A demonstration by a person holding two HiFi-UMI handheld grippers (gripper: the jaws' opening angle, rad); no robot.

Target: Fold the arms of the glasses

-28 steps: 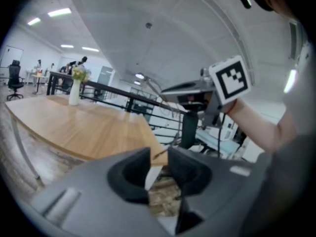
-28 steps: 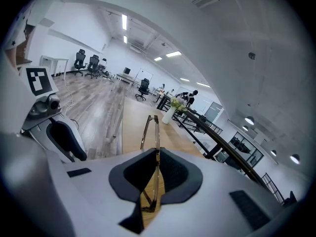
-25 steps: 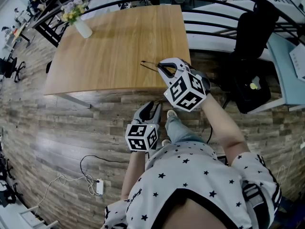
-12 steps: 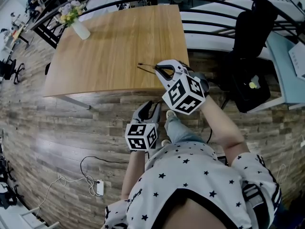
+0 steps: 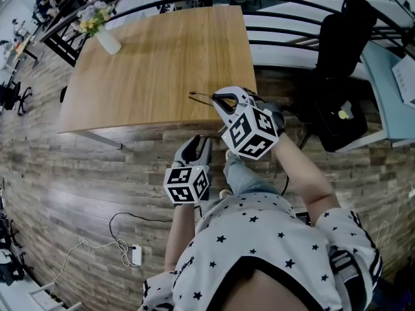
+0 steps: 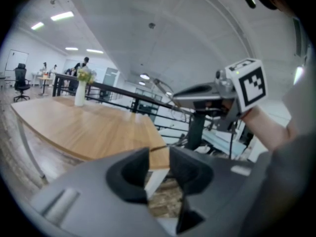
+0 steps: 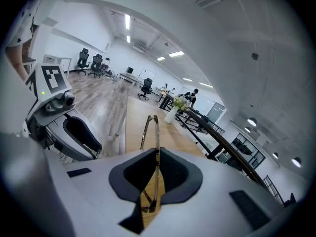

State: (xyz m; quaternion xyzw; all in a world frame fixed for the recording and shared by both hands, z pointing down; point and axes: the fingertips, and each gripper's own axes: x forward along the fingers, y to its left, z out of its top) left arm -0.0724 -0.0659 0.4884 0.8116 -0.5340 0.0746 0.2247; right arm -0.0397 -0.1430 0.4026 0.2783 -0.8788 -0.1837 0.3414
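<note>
over the near edge of the tabletop [image 5: 155,57] the right gripper [image 5: 222,98] has its jaws clamped on the glasses [image 7: 154,132], steadying them; the left gripper [image 5: 198,142] hangs just off that edge, jaws just opened wide and empty, probably to fold an arm.

Left tool [image 5: 200,142] just-opened, empty (right tool [image 5: 220,98] clamped).

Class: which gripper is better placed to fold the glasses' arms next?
Left. The right gripper is shut on the thin metal-framed glasses, so it can only steady them. The left gripper has just been opening its jaws, nothing between them: probably free to push an arm.
</note>
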